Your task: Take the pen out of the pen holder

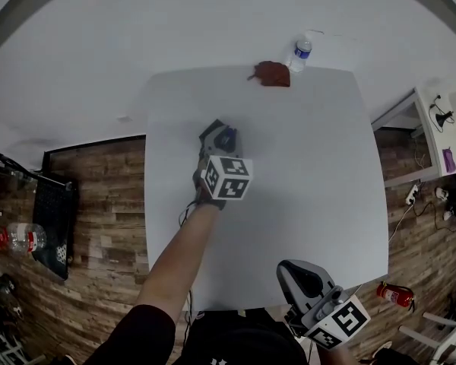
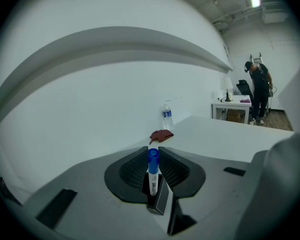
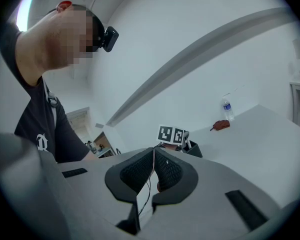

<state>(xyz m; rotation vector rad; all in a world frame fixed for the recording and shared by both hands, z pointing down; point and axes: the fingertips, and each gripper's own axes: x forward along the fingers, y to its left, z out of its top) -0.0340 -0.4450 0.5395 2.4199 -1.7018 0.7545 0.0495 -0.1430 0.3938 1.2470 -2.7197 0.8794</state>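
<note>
Table (image 1: 311,173) space gives me no worry: the water bottle (image 1: 301,53) and the red cloth (image 1: 272,73) sit at the far edge, well apart from the work, so I judge a knock there unlikely.

My right gripper (image 3: 153,159) matters more. It hangs near my side of the table, jaws pressed together on nothing, far from the job. That leaves the pen holder (image 2: 159,200) unbraced. If the pen binds against its wall, I judge the dark holder could ride up with the pen, then drop and tip over, or slide across the table.

My left gripper (image 2: 153,160) is over the middle of the table, its jaws narrowed onto the pen (image 2: 153,181). The pen stands upright between the ribbed pads, white barrel below, and its lower end appears to meet the holder's mouth. I cannot tell whether it has come clear of it. Any tilt of my hand while the tip is inside would lever the barrel against the rim and make the binding worse, so the pull should follow the pen's own line.

Smallest risk, but a real one: the pads seem to bear at or just below the blue cap (image 2: 153,155). If the grip is on the cap alone, it could pull off and leave the pen behind, or the smooth barrel could slip through.
</note>
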